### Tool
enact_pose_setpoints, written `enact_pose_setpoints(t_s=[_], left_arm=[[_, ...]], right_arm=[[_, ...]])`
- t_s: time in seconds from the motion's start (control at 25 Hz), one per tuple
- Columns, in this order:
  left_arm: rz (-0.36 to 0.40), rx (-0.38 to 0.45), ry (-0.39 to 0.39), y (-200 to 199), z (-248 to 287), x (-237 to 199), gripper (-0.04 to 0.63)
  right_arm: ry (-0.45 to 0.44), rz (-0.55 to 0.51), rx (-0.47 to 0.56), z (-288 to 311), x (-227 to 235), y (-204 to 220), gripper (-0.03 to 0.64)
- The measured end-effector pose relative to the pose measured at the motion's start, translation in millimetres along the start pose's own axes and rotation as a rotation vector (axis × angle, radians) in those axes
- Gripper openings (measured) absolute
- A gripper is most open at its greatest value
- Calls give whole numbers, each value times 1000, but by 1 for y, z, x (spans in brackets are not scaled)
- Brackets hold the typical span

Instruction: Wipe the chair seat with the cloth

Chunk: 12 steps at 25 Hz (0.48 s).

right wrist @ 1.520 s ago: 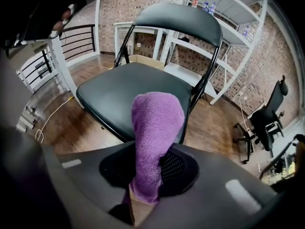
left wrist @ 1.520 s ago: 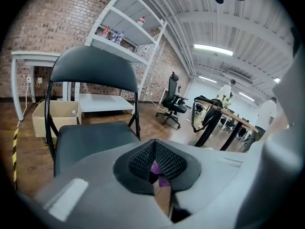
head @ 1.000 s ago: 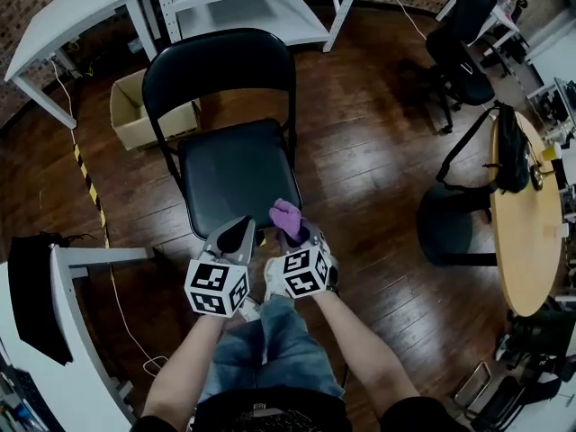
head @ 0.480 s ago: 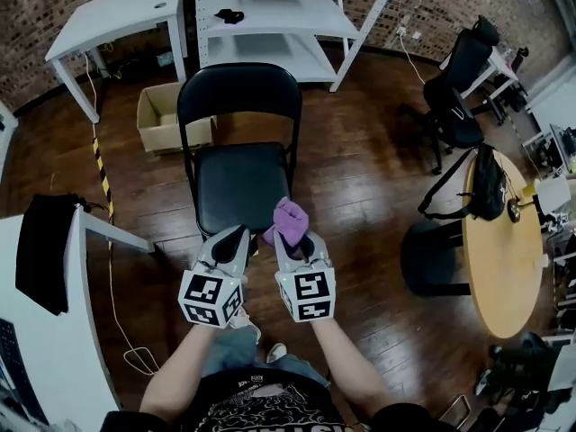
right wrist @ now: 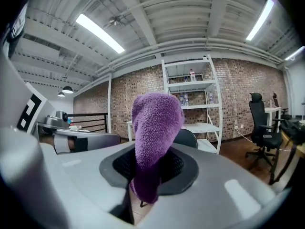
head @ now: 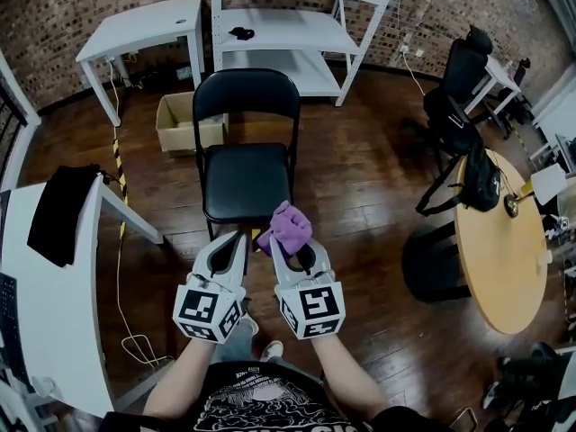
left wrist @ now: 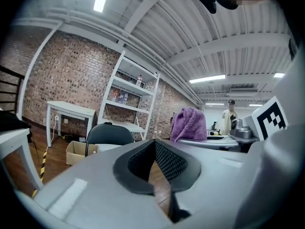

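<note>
Just short of the folding chair's seat (head: 247,184), the purple cloth (head: 288,226) is being held clamped in the right gripper (head: 295,252), off the seat. The left gripper (head: 232,248) is being carried closed and empty. No wiping contact is being made; the wipe is judged as left to do.

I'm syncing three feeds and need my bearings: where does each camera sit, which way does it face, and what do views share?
Head view: on the person's head, looking steeply down at the folding chair and wood floor; both forearms, left claw and right claw show.
Left gripper view: on the left claw, facing forward toward the shelving; its own shut jaws show.
Right gripper view: on the right claw, facing likewise; its jaws pinch the purple cloth.
Shared: all three show chair, cloth and shelving.
</note>
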<state>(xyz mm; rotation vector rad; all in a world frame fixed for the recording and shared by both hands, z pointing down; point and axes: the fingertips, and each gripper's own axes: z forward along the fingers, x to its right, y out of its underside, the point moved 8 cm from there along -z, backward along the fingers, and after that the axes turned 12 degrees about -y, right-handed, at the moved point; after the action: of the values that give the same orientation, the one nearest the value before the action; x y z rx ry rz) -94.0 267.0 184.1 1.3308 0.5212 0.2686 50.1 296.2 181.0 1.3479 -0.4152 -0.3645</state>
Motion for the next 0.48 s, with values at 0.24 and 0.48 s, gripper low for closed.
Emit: enact_pose_setpoints(t_s=[0.24, 0.48], left_arm=[[49, 29, 0, -6, -50, 37, 3], [76, 24, 18, -3, -75, 64, 3]], right_arm=[[-13, 1, 48, -54, -28, -4, 80], [-28, 4, 90, -87, -37, -6, 80]])
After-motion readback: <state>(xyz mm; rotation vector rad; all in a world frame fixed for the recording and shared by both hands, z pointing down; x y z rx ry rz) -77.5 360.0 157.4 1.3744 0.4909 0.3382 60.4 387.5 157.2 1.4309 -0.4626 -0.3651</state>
